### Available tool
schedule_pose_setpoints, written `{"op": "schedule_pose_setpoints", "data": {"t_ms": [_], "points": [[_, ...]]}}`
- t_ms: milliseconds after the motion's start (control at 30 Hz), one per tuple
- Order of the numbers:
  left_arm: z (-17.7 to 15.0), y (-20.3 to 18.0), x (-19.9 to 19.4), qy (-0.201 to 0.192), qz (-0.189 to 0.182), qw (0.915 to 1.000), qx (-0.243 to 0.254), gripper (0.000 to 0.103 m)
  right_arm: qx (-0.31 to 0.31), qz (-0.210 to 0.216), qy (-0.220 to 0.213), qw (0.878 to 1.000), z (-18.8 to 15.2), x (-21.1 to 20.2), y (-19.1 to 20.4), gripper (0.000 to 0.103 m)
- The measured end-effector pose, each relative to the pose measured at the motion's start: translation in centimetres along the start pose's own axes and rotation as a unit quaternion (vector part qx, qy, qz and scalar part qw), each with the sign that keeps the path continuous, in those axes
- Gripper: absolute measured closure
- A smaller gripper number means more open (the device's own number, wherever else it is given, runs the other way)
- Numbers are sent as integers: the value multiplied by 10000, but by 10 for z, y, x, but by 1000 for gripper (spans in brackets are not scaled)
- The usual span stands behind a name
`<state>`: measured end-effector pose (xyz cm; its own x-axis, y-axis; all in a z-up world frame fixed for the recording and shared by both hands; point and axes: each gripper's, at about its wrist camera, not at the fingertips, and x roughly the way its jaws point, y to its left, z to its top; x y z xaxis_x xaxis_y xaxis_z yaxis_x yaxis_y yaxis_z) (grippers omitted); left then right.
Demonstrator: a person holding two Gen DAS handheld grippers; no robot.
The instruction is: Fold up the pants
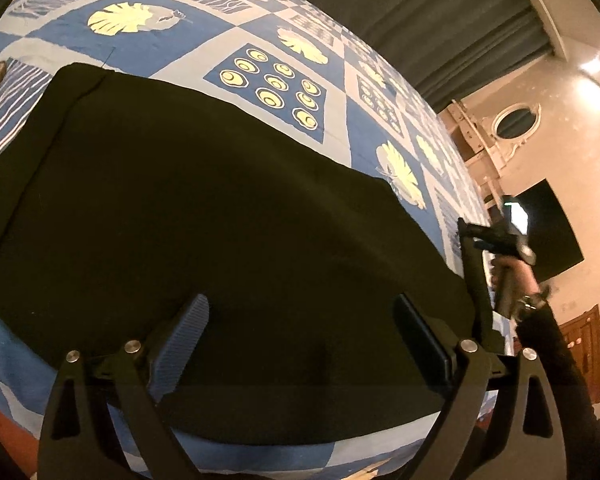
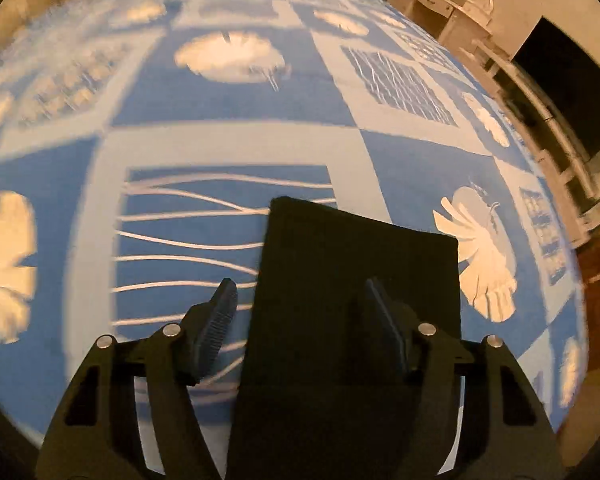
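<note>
1. Black pants [image 1: 204, 240] lie flat on a bed covered by a blue and white patterned bedspread [image 1: 260, 36], a seam running along their left edge
2. The left claw [image 1: 300, 344] hovers wide over the near part of the pants, its ribbed fingers [image 1: 180, 344] gripping nothing
3. The right claw [image 2: 300, 320] also stands wide, one finger over the bedspread [image 2: 228, 144], the other over a narrow stretch of pants [image 2: 340, 280]
4. In the left view the right claw [image 1: 496, 240] appears at the pants' right edge, held by a hand [image 1: 512, 284] in a dark sleeve; its grip there cannot be told
</note>
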<state>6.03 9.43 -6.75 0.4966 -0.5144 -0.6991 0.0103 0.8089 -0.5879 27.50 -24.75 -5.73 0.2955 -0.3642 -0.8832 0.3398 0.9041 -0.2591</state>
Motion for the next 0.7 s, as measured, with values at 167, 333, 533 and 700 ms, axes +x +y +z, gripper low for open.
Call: {"op": "schedule_pose_setpoints", "data": {"t_ms": [167,333,533,700], "points": [[0,2,-1,-14,-93,9999,-52,10,265,356,73,9990,-4,-2,-24,90],[1,-3,2,31,75,9999,80,10,826,1001,-449,9905,-33,-44,-84,96],[0,-24,3,77,426,9986,296,10,1545,2034,-1306,9580,-105,-113,-191,97],[-6,-63,13,469,178,9973,527,10,2208,2530,-1356,9321,-184,-121,-272,97]]}}
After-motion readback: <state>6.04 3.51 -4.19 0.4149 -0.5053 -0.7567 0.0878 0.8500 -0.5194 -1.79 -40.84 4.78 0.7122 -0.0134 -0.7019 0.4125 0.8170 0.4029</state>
